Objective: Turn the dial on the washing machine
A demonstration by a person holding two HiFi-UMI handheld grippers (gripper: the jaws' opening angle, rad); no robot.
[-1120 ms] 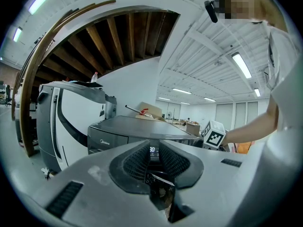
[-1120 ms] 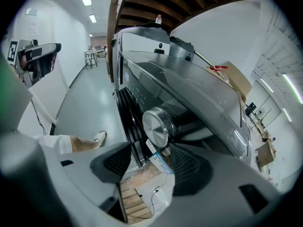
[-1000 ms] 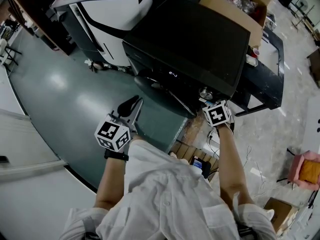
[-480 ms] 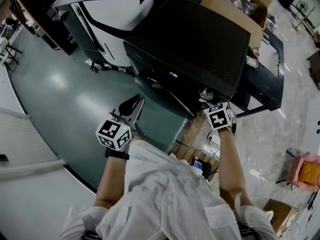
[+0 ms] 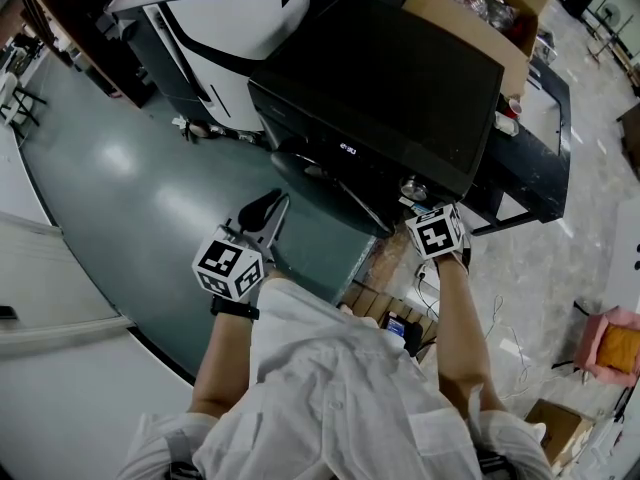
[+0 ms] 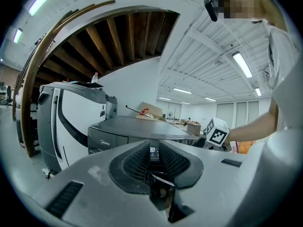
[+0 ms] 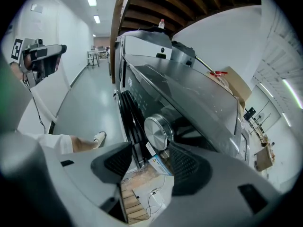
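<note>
The dark washing machine (image 5: 400, 78) fills the middle of the head view, a small display lit on its front. Its silver round dial (image 5: 412, 187) sits at the front's right end. My right gripper (image 5: 428, 211) is just below the dial. Seen from the right gripper view, that gripper (image 7: 149, 162) is open and the dial (image 7: 158, 132) stands just ahead of the jaws, not between them. My left gripper (image 5: 262, 211) hangs to the left over the green floor, away from the machine. In the left gripper view it (image 6: 154, 161) is shut and empty, pointing at the machine (image 6: 128, 129).
A white and black machine (image 5: 220, 18) stands left of the washer. A cardboard box (image 5: 470, 8) sits behind the washer's top. A wooden pallet with cables (image 5: 385, 313) lies on the floor under my right arm. A dark bench (image 5: 535, 158) adjoins the washer's right side.
</note>
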